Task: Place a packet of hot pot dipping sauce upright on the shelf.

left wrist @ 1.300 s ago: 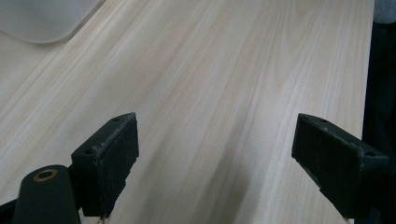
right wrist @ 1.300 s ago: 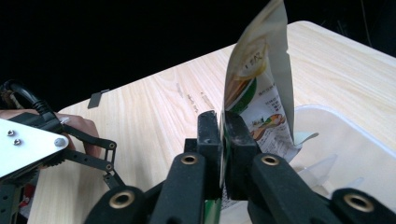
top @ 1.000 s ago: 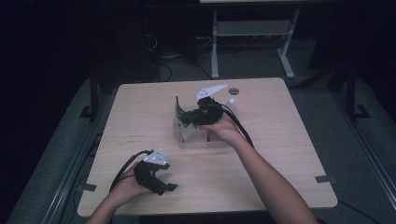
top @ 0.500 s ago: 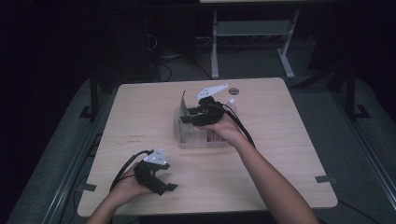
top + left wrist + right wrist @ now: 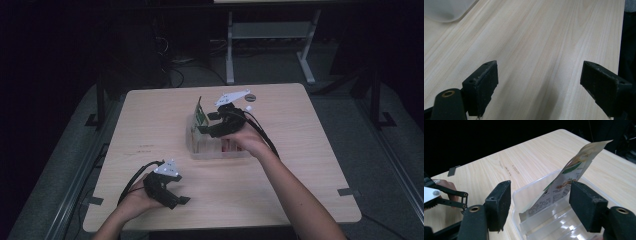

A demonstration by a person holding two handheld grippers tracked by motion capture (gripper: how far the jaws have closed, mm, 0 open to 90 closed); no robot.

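— What's in front of your left tool right now?

— Bare desk, pale wood with the grain running away from me. My two black jaws stand wide apart, nothing between them but the wood.

— Anything else on the surface?

— A whitish, translucent rounded corner of a container at the upper left, well apart from the jaws. Along the right side the desk's edge gives way to darkness.
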